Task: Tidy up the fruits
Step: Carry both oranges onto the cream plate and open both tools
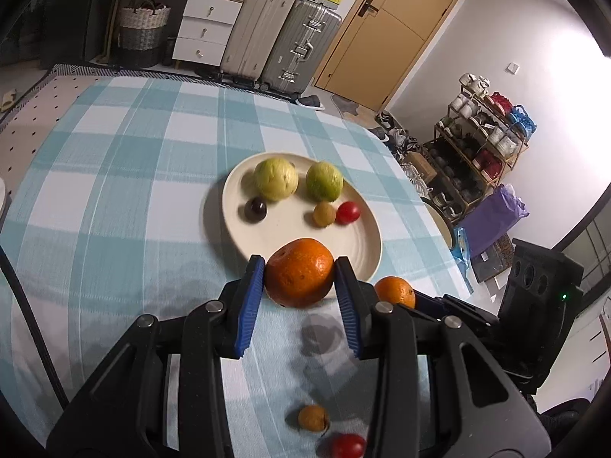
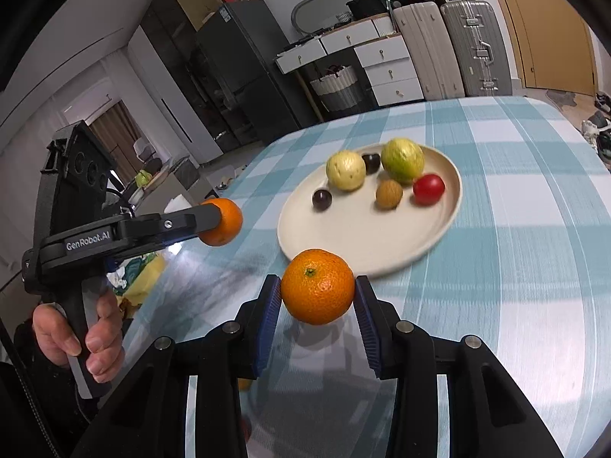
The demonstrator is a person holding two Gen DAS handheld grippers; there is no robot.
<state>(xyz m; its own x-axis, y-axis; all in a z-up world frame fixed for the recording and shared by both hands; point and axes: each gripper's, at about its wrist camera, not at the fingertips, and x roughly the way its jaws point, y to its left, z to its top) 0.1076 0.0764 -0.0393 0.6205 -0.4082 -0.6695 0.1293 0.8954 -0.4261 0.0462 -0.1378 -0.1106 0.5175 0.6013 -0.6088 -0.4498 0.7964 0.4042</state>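
Since both of your grippers hold an orange up in the air near the plate's (image 1: 366, 263) front edge, bring each one over the bare front part of the plate. The left gripper (image 1: 299, 278) squeezes the darker orange (image 1: 299, 273). The right gripper (image 2: 319, 292) squeezes the bright orange (image 2: 318, 286). Set them down low, away from the two green fruits (image 1: 275, 179), so nothing rolls.

two suitcases (image 1: 282, 34) upright beside white drawers (image 1: 206, 26); woven basket (image 1: 142, 30) left of these; wooden door (image 1: 397, 26); shoe rack (image 1: 477, 145) by the wall; checked tablecloth (image 1: 133, 160).
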